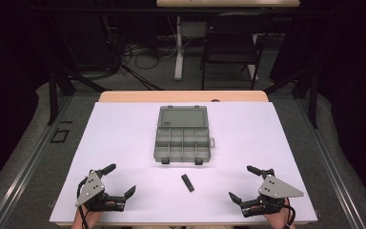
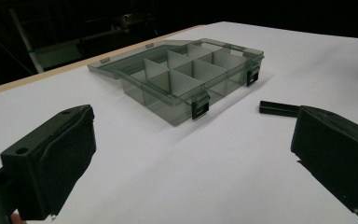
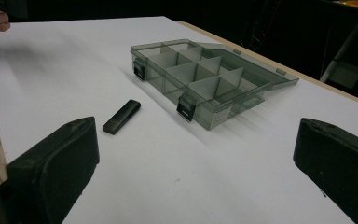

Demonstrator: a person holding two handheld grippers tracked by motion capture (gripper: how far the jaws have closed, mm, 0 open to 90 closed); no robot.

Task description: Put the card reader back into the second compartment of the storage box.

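Black jaws on both your grippers stand wide apart, nothing between them. Your left gripper [image 1: 116, 183] rests low at the near table edge; your right gripper [image 1: 245, 185] mirrors it on the other side, also released. Neither touches anything.

Out ahead of your right gripper, toward its left jaw, lies the small black stick [image 3: 121, 116], flat on the white table [image 1: 124, 143], likely a USB drive but too small to confirm. In the left gripper view the same stick [image 2: 278, 108] sits just past the right jaw, partly hidden by it. It lies roughly midway between your two grippers, well apart from both.

Beyond the stick, the smoky-grey compartment box [image 1: 183, 143] sits open, lid [image 1: 182, 116] folded flat behind, black latches [image 3: 186, 108] facing you. Compartments look empty.

Risks, judged from here: the stick is thin and lies flat, so jaws may slide over it or push it across the smooth sheet. Closing off-centre could flip it. Carrying it to the box, a low approach could catch the front wall or latches and shove the light box.
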